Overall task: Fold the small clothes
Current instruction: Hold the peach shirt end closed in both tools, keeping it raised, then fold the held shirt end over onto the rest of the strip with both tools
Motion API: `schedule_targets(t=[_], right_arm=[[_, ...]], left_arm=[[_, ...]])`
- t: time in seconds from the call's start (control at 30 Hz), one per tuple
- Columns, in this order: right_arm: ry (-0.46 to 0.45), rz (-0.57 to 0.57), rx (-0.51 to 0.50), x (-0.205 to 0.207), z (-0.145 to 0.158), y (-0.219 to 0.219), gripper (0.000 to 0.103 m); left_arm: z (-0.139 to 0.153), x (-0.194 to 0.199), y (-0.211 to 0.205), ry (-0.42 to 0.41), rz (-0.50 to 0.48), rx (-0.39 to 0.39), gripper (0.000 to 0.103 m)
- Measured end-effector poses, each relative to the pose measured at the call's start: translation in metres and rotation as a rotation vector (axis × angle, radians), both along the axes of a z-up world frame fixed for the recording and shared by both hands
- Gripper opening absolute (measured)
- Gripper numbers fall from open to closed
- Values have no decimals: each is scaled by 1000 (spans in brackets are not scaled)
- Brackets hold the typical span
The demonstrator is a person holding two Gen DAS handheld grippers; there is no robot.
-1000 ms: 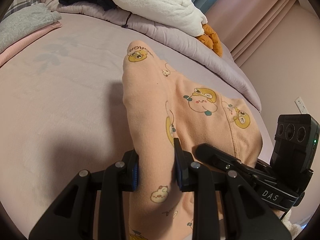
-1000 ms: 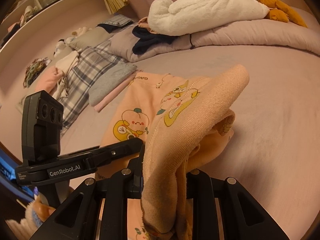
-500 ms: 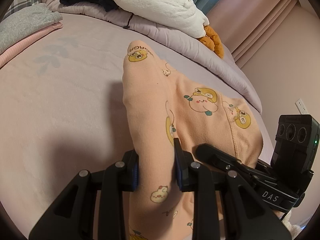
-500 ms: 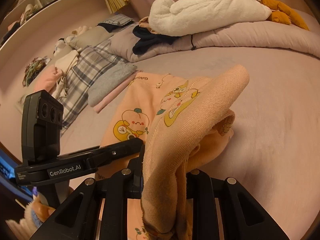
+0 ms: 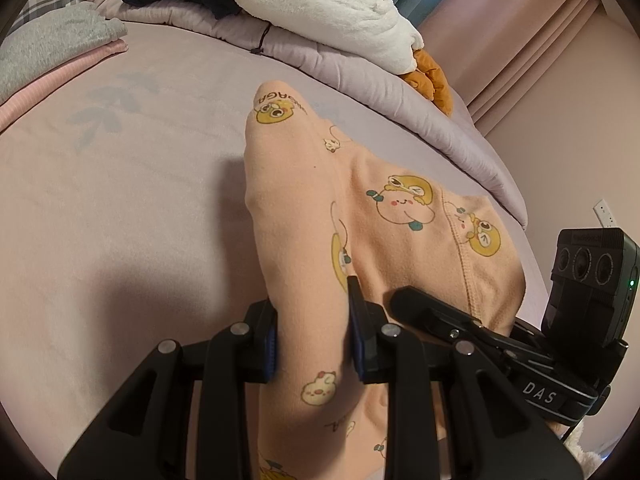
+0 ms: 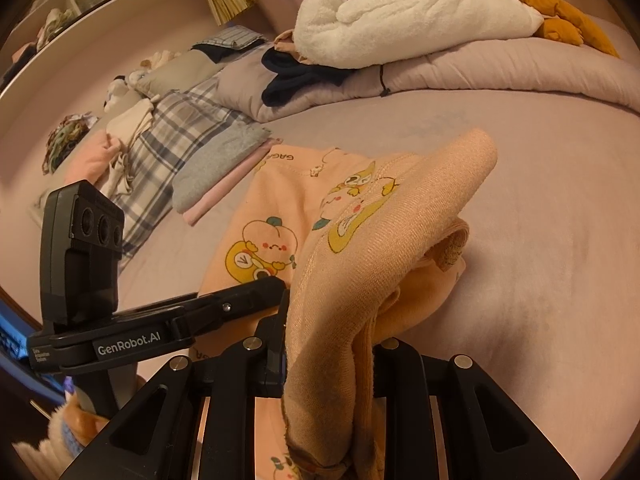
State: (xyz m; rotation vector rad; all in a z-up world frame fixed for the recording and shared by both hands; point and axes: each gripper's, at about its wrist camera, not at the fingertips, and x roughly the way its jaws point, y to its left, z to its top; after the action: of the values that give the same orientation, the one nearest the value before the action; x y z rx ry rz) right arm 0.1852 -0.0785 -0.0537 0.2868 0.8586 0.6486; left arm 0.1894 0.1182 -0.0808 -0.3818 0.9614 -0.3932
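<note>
A small peach garment (image 5: 304, 208) printed with yellow cartoon animals lies partly on the pink bed and is lifted at both near ends. My left gripper (image 5: 312, 344) is shut on one bunched end of it, the cloth squeezed between the blue pads. In the right wrist view the same peach garment (image 6: 360, 248) arches up in a thick fold, and my right gripper (image 6: 328, 352) is shut on its ribbed edge. The rest of the cloth spreads flat behind the fold. Each gripper's camera mount shows beside the other.
A pink bedsheet (image 5: 100, 208) covers the bed. Folded grey and pink clothes (image 6: 224, 176) lie to the left, by a plaid blanket (image 6: 172, 136). At the back a rolled quilt (image 6: 480, 68) carries a white plush blanket (image 6: 420, 20) and dark clothing (image 6: 296, 76).
</note>
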Motion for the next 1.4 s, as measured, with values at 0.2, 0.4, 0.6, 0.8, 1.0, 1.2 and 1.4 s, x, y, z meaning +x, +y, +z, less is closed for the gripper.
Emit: schedule_targets(t=[0.2, 0.4, 0.6, 0.8, 1.0, 1.2, 1.4], right_arm=[[12, 0, -3, 1, -2, 2, 25], [33, 2, -3, 6, -7, 1, 25], [44, 4, -5, 6, -10, 0, 25], [56, 3, -7, 8, -12, 1, 25], [78, -8, -14, 10, -15, -1, 25], [108, -13, -10, 13, -19, -4, 25], [143, -30, 10, 14, -27, -12, 25]], left_arm=[[-3, 3, -1, 12, 4, 5, 26], [-7, 5, -4, 26, 6, 16, 26], [-9, 7, -5, 35, 7, 22, 26], [-12, 9, -5, 46, 10, 32, 26], [-15, 10, -6, 60, 13, 48, 27], [-17, 12, -6, 75, 18, 51, 28], [-19, 13, -7, 80, 22, 64, 30]])
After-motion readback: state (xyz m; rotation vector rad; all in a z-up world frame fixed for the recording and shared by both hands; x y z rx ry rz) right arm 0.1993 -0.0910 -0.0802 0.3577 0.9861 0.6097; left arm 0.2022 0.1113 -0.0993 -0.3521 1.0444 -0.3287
